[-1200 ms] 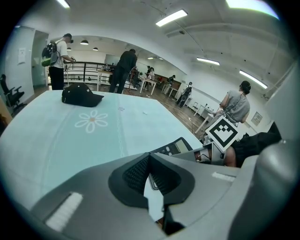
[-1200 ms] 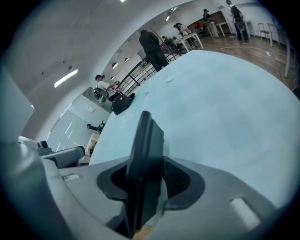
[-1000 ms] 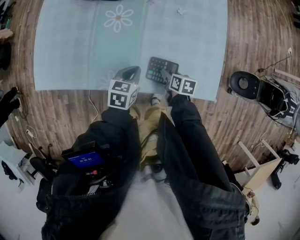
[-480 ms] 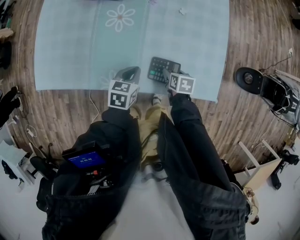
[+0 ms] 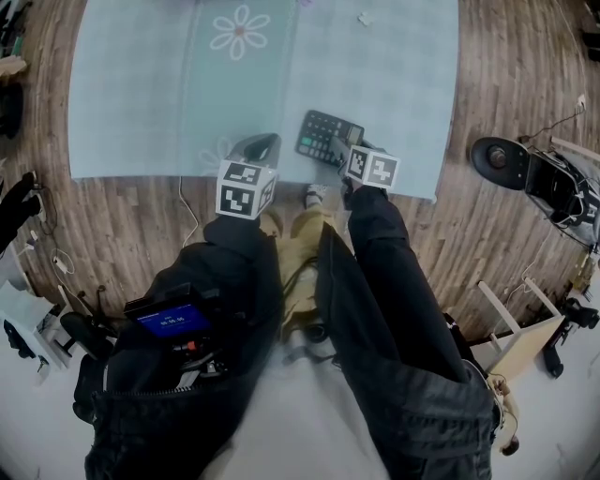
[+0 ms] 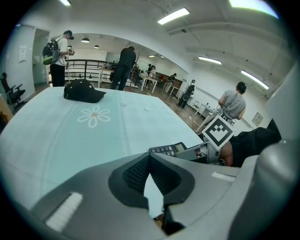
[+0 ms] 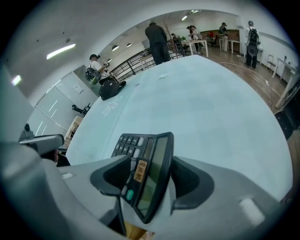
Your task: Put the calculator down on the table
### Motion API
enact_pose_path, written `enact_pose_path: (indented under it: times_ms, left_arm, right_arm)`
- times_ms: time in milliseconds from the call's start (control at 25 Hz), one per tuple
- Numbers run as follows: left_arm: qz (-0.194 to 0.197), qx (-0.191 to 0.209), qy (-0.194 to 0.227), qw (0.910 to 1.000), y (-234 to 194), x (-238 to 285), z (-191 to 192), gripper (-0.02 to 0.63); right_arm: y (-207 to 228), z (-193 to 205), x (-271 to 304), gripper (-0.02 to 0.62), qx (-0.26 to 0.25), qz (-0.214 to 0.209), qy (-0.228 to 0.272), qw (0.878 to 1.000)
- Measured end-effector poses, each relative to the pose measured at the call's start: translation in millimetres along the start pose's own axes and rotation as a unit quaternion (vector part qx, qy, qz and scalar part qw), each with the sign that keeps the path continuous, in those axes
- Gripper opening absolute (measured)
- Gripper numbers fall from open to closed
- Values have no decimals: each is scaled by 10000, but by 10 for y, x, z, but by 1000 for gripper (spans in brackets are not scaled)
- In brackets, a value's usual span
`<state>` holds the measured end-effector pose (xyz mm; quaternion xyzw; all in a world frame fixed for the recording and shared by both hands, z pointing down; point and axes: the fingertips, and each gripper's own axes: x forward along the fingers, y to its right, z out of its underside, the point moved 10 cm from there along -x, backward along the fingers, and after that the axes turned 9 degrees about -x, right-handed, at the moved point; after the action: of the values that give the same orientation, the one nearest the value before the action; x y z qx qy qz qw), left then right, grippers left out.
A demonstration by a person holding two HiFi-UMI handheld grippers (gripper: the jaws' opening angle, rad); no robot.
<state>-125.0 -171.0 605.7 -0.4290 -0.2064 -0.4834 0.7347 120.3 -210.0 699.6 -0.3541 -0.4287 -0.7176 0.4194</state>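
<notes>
R claw (image 5: 336, 150) jaws just spread wide, loose round calc (image 5: 322, 134) (lying on table (image 5: 394, 84)) | L claw (image 5: 263, 144) closed tip-to-tip, empty

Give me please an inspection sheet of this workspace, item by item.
surface: table under a light blue cloth, flower print.
job's things: calculator lying on the cloth near its front edge.
clutter: black cap at the far end; small white scrap.
grippers: left gripper shut, empty; right gripper has just been opening, calculator between its jaws, pads seemingly not pressing.
cables: thin cable on the wooden floor; more by the black device.
surroundings: people standing behind.
</notes>
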Motion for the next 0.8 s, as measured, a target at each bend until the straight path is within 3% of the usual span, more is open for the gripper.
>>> enact_pose_path:
  times_ms: [440,600,800]
  left_arm:
    - [140,149,203,9996,81,1,-119,-2]
    - [264,344,518,9977,331,-269,-267,-2]
    - [373,674,1083,9911,630,-384,-683,-2]
  right_arm:
    - [76,-69,-307,267,47,101,606,9981]
    - [-69,-214,-880,258,-261,183,1312,9908]
    - [-216,-632,-1479,222,-766,272,2285,9702]
